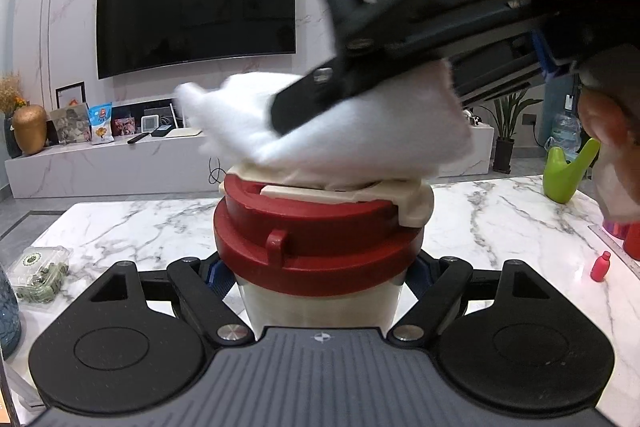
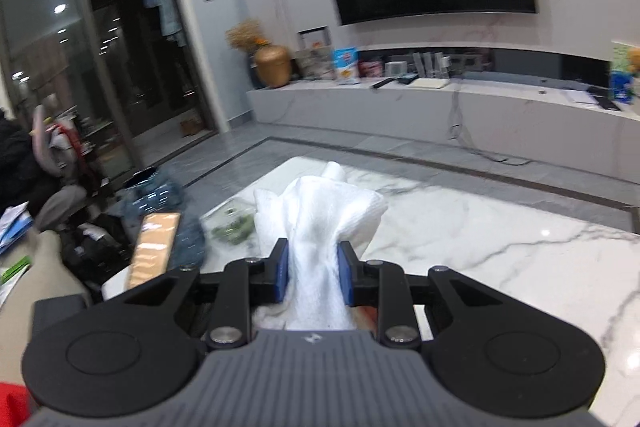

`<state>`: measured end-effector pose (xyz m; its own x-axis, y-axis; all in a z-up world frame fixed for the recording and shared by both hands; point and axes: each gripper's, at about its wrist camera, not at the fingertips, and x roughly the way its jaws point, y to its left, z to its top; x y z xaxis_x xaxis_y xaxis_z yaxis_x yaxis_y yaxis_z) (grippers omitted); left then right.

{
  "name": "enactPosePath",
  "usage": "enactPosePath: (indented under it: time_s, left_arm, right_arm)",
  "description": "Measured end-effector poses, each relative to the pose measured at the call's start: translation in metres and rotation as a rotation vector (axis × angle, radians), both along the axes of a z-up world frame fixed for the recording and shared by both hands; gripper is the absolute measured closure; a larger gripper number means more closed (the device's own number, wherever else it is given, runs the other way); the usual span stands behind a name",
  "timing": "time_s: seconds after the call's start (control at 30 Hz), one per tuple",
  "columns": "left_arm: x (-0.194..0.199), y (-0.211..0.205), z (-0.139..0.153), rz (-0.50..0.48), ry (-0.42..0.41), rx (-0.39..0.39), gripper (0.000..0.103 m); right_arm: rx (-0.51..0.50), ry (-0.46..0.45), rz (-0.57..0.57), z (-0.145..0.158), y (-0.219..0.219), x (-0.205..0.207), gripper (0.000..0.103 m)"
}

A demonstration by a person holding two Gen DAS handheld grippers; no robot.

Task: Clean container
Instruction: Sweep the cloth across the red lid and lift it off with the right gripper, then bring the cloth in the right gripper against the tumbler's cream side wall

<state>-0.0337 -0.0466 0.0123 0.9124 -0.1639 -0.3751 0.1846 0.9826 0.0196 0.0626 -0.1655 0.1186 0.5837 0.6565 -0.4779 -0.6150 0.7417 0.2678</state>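
From my left camera, the container (image 1: 320,259) fills the lower centre of the frame: a cream body under a red lid (image 1: 316,247) with a cream clasp across the top. My left gripper (image 1: 320,279) has its jaws closed against the body just below the lid, though the blue pads are mostly hidden behind it and I only catch slivers of them at either side. The right gripper (image 1: 296,115) cuts in from the upper right, blurred and cropped by the frame edge, pressing a white cloth (image 1: 340,131) onto the lid's top; the cloth hides most of the clasp. A hand (image 1: 612,143) at the right edge is cut off. From my right camera, the right gripper (image 2: 313,275) is clamped on the bunched cloth (image 2: 320,223), which blocks the container entirely. The marble table (image 2: 500,247) lies beyond. At left, a phone (image 2: 154,247) and a blue heap are too smeared to make out properly.
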Motion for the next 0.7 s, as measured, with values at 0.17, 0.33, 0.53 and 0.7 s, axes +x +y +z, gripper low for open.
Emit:
enactPosePath:
  time_s: [0.17,0.33,0.53,0.7]
  left_arm:
    - [-0.015,-0.015,-0.001,-0.002,0.002,-0.004,0.022]
    - [-0.034,-0.032,0.001,-0.003,0.004,0.003,0.022]
    - [-0.041,-0.034,0.002,0.007,-0.001,-0.002,0.013]
    - [-0.02,-0.02,0.008,0.001,0.017,0.02,0.012]
  right_arm:
    - [0.011,-0.009,-0.112,-0.002,-0.031,-0.002,0.075]
    - [0.099,0.07,-0.236,-0.025,-0.08,-0.003,0.075]
    - [0.151,0.144,-0.25,-0.069,-0.099,-0.007,0.075]
    - [0.237,0.179,-0.197,-0.092,-0.105,-0.006,0.075]
